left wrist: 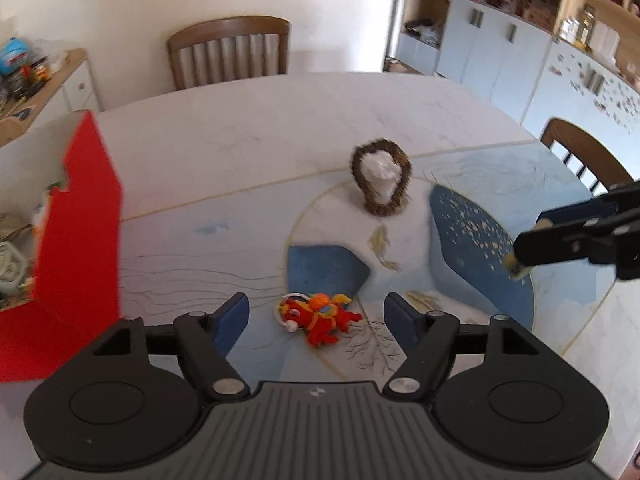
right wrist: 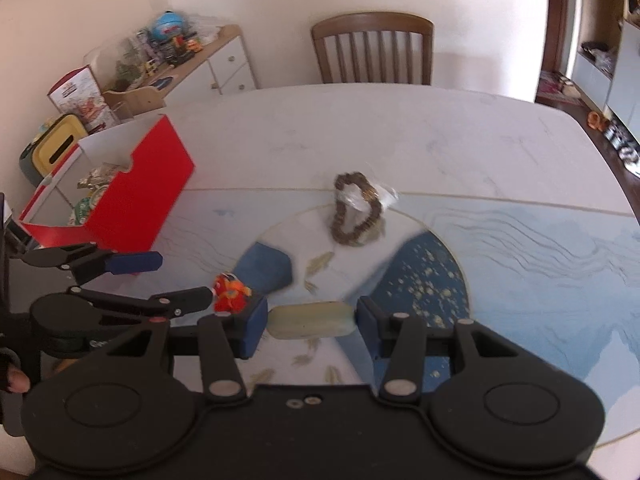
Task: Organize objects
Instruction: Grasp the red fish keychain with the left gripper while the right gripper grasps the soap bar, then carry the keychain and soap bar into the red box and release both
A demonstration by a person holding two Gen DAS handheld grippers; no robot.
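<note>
A red-and-orange plush toy (left wrist: 320, 318) lies on the table (left wrist: 240, 140), right between the blue pads of my left gripper (left wrist: 318, 316), which is open and does not press on it. In the right wrist view the same toy (right wrist: 232, 294) sits just past the left gripper (right wrist: 180, 280). My right gripper (right wrist: 310, 320) is shut on a pale yellowish oblong bar (right wrist: 310, 324), held above the table. It enters the left wrist view at the right edge as the right gripper (left wrist: 532, 232), with the bar's (left wrist: 515, 267) end showing below it.
An open red box (left wrist: 80, 240) holding several items stands at the table's left side. A brown wreath-like ring with a clear bag (left wrist: 382, 178) lies mid-table. Wooden chairs (left wrist: 230, 52) stand at the far edge and right. Cabinets line the walls.
</note>
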